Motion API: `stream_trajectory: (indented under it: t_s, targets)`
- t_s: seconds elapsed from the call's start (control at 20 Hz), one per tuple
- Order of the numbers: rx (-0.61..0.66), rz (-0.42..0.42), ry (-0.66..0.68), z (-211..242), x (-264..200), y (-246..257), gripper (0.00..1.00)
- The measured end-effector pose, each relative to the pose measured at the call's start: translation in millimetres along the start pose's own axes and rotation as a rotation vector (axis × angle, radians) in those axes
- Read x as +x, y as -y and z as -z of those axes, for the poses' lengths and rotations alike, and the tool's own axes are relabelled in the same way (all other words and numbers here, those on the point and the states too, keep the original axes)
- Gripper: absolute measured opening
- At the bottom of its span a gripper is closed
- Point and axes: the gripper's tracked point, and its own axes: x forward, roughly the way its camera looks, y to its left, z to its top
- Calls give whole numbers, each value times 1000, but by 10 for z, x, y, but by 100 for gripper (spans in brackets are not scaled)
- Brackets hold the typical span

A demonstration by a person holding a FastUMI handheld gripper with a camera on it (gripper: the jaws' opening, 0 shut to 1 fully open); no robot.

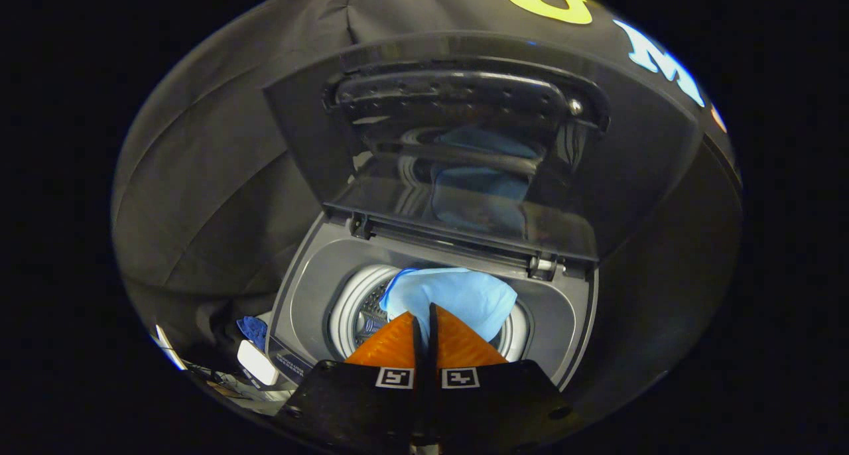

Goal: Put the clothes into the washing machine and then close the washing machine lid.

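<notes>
two fingers sit pressed together at the bottom of my view, and i read the jaws [424, 316] as closed with the slimmest slit between them; whether a fold of the cloth is pinched at their tips i cannot tell, since the tips overlap the fabric.

going from the left: a small white object [257, 362] lies beside the machine's near left corner, with a scrap of dark blue cloth [252, 329] just behind it, both low against the black booth wall [199, 176]. next comes the washing machine [312, 276], a grey top-loader seen from above, its deck sloping down to a round opening. the white ring of the drum [348, 302] shows on the left of that opening, with the perforated metal wall visible inside it.

in the middle, the light blue garment [457, 296] is bunched up in the mouth of the drum, right at and just beyond my fingertips, rising above the rim and covering most of the opening. a darker blue edge runs along its left side.

above and behind it, the washing machine lid [464, 176] stands raised on its hinges at the back of the deck, tilted toward me. its dark glossy inner face mirrors the drum ring and the blue cloth below. a perforated panel crosses the upper part of the lid.

to the right, the grey deck curves round to the machine's far corner, then the black wall again.
</notes>
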Motion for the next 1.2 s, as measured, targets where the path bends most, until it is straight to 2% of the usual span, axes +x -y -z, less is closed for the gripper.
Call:
stream_trajectory:
  t_s: [0.1, 0.15, 0.3, 0.35, 0.6, 0.9, 1.05, 1.2]
  targets:
    - [35, -34, -8, 16, 22, -28, 1]
    - [56, -41, -24, 60, -23, -23, 5]
    - [49, -10, -4, -19, 18, 91, 100]
    - [58, -15, 3, -38, -76, 83, 97]
    - [90, -49, 96, -464, -365, 20, 98]
    - [-13, -54, 310, -1464, -1044, -99, 98]
    - [13, -38, 368, -1944, -1256, -44, 98]
    - [73, 8, 387, -2298, -1206, 152, 98]
